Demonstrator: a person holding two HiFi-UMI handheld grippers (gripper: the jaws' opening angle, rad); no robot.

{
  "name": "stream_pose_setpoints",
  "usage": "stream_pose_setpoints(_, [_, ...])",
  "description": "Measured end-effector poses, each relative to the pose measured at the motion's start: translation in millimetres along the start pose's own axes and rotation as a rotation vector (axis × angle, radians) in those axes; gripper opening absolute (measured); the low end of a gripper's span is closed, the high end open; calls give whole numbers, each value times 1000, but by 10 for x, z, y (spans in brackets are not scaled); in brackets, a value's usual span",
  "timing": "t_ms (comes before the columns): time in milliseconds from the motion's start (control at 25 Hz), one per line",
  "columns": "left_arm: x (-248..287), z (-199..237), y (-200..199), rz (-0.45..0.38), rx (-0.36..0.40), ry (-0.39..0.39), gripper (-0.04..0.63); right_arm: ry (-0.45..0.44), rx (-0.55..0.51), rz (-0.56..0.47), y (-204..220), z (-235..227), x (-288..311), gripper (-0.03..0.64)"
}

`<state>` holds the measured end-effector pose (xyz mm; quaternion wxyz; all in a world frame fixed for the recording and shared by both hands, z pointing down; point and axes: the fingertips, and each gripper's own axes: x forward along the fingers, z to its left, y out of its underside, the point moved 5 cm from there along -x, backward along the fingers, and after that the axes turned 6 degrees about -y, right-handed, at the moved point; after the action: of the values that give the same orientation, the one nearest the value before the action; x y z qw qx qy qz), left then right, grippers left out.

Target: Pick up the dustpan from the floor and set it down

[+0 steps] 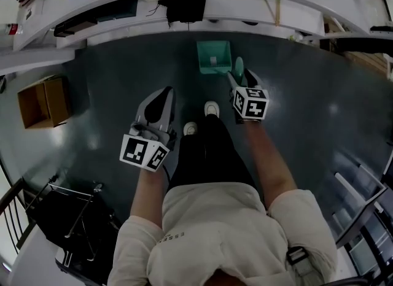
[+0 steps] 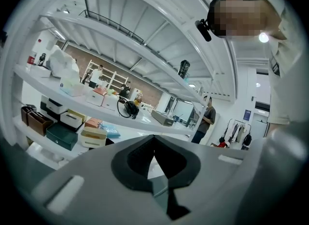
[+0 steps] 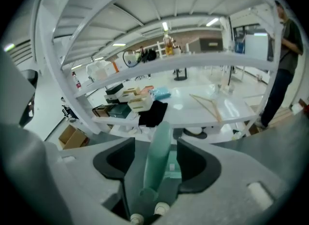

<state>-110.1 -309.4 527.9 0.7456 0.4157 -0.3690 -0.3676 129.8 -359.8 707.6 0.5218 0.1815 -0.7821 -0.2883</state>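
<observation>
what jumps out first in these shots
The mint-green dustpan lies on the dark floor just ahead of the person's shoes, its handle standing between the right gripper's open jaws, not pinched. The left gripper is shut and empty, and a cardboard box sits at far left.

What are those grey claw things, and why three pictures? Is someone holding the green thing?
A person holds a grabbing tool in each hand. The head view comes from a camera on their head, looking down at the dark floor. The other two come from cameras riding on each tool. The left gripper is shut and empty. The right gripper stands open around the handle of the green dustpan, which sits on the floor. Nothing squeezes it, so it is not held.
</observation>
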Motion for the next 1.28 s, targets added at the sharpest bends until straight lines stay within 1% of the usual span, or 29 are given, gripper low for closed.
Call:
stream_pose_setpoints(80, [-84,-72,-41,-5,10,18,12,42,-47,-106,-190,44,-334,253])
stream_pose_setpoints(120, [-146,-115,-69,-6,15,28,12,45,-71,-157,-289,111,-541,245])
stream_pose_setpoints(160, [-215,-159,-107,-8,21,38,12,41,-96,-203,-384,199,-759,213])
stream_pose_setpoints(200, [-287,-202,-150,-14,29,48,12,37,-124,-244,-470,297,-978,143])
stream_pose_setpoints(240, [-362,-241,-194,-22,39,58,12,38,-154,-277,-541,397,-1191,89])
stream_pose_setpoints(280, [-442,-282,-240,-31,49,67,12,42,-183,-304,-594,495,-1393,5])
stream_pose_setpoints(320, [-526,-329,-297,-38,59,73,12,44,-206,-324,-630,591,-1585,-8])
stream_pose_setpoints(400, [-686,-446,-463,-59,69,86,12,27,-220,-360,-695,767,-1932,-8])
stream_pose_setpoints(520, [-968,-650,-694,-127,91,137,12,-50,-199,-425,-764,1055,-2382,-8])
stream_pose_setpoints(600, [-1226,-789,-773,-143,132,167,12,-82,-219,-465,-692,1271,-2646,-8])
stream_pose_setpoints(680, [-1469,-903,-789,-141,148,184,12,-82,-246,-495,-555,1437,-2886,-8])
stream_pose_setpoints(840, [-1857,-1069,-680,-164,132,192,12,-75,-278,-530,-221,1606,-3310,-8])
stream_pose_setpoints(920, [-2058,-1199,-570,-170,140,186,12,-84,-300,-523,1,1638,-3496,-8])
stream_pose_setpoints(1040, [-2389,-1452,-355,-159,156,179,12,-124,-334,-496,361,1671,-3778,-8])
stream_pose_setpoints(1120, [-2580,-1630,-216,-153,162,171,12,-134,-353,-487,559,1663,-3966,-8])
stream_pose_setpoints(1280, [-2954,-2037,124,-155,140,146,12,-146,-354,-483,1014,1605,-4383,-8])
